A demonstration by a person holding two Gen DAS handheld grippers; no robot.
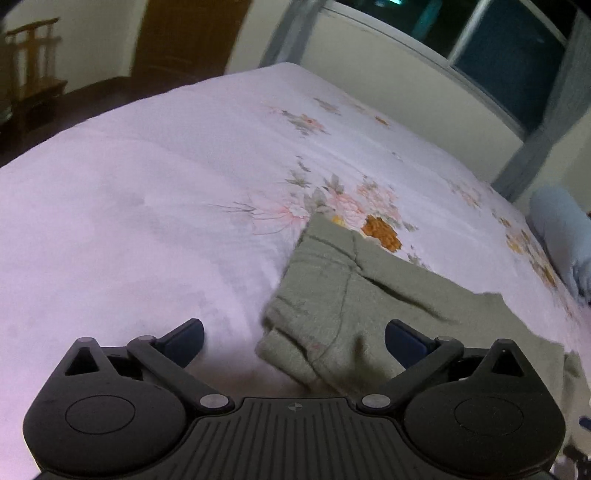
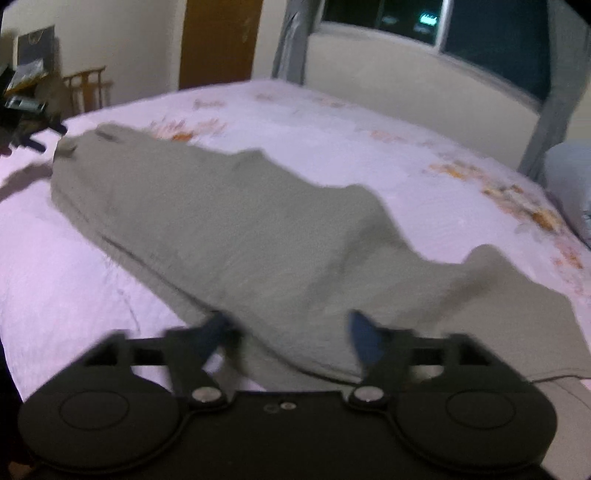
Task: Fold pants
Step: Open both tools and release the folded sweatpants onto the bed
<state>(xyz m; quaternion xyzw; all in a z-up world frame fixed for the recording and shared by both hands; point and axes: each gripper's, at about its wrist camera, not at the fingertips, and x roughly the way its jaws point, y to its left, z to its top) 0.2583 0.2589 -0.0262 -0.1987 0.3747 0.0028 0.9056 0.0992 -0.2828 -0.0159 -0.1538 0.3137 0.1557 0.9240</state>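
Pants: the olive-green pants (image 2: 229,229) lie stretched out on my bed, folded lengthwise, one end far off to my left and the other end near my right tool. From my left wrist view the pants (image 1: 354,295) show a seamed, layered end with a corner pointing away from me.
Bedspread: the pale pink bedspread (image 1: 147,206) with orange and pink flowers lies under the pants and reaches the far edge of the bed.
Left gripper: my left gripper (image 1: 294,338) hangs just above the near end of the pants, its jaws spread wide and holding nothing; the left finger is over bare bedspread, the right one over the cloth.
Right gripper: my right gripper (image 2: 290,334) is blurred; its jaws stand apart over the near edge of the pants and I see no cloth pinched between them.
Pillow: a light blue pillow (image 1: 561,236) rests at the right edge of the bed, well apart from the pants.
Room: a window (image 2: 491,33) with grey curtains, a brown door (image 2: 218,40) and a wooden chair (image 2: 88,90) stand beyond the bed.
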